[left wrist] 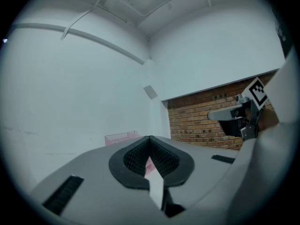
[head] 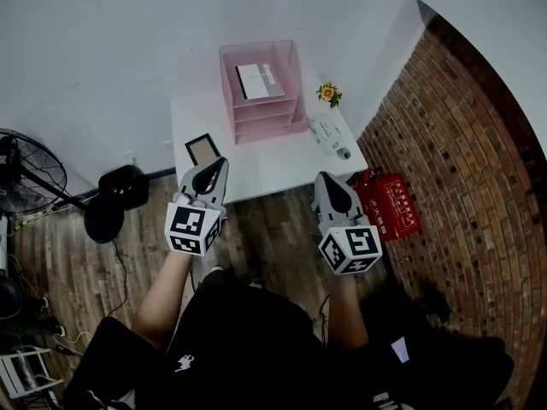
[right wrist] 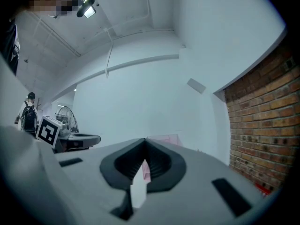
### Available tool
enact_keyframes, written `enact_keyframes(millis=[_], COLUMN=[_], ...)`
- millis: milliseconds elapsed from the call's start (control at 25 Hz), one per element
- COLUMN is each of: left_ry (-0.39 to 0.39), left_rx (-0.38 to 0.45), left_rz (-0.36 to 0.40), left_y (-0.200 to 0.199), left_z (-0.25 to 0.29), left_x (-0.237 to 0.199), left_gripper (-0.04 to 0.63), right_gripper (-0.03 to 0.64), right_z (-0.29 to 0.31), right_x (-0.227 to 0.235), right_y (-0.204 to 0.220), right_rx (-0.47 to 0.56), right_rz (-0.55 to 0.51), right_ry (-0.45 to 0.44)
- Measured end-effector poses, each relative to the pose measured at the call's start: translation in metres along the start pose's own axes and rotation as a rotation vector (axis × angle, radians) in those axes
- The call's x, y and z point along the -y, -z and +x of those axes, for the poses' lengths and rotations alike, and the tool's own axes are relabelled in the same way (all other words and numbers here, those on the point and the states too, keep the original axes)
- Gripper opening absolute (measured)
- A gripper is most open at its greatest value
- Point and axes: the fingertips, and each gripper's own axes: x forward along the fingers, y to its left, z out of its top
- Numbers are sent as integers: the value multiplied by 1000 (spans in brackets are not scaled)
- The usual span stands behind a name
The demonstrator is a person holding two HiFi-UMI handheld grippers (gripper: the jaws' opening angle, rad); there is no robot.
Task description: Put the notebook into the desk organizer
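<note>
White table ahead of two tongs: left gripper and right gripper, both pinched shut, empty. One frame nearest. One pink organizer; one notebook flat in top tray, long axis front to back.

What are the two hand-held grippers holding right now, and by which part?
Nothing is held: the left hand-held gripper and the right hand-held gripper both have jaws closed together, empty.

No readable text anywhere, white print on red sign too small to read, black-and-white square markers on left cube and right cube
</note>
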Motion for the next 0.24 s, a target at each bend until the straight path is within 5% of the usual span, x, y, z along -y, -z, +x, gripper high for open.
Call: enact_keyframes(millis=[240], left_ry=[4], left_rx=[1], left_rz=[-9], left_y=[1], left_z=[8], left_x=[-1], left_gripper=[0], right_gripper=[2], right_z=[6], right_x=[5], right_y=[3], right_rx=[-6], right_rz=[-2], right_ry=[0])
